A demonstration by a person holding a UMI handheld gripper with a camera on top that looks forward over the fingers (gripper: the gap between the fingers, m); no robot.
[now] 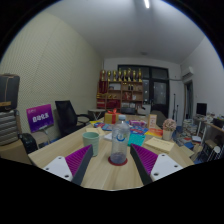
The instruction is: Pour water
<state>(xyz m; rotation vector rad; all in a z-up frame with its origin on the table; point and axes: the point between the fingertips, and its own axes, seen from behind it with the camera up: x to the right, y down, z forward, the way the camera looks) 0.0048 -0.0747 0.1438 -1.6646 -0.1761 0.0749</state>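
Down at the near edge, the fingers [116, 166] are spread wide apart, dark prongs with purple pads [64, 163] on their inner faces, hovering over the wooden desk [108, 176]. Right between them stands the bottle [119, 142], clear plastic, upright, resting on the desk on its own; there's a gap to either finger, so nothing is clamped. It sits on a dark round base whose detail I can't make out.

Just beyond the left finger, a green cup [92, 137] sits on the desk, near the bottle but apart from it. Off past the right finger, a yellowish box [160, 145] lies flat, and further right there's a clutter of small items too tiny to name. Behind the bottle, coloured packages [135, 126] crowd the middle of the desk.

Further back on the left, a black chair [68, 116] faces the desk, with a purple sign [40, 117] beside it against the pale wall. At the far end of the room, shelves [121, 90] carry a row of bottles, next to a dark doorway [158, 97].
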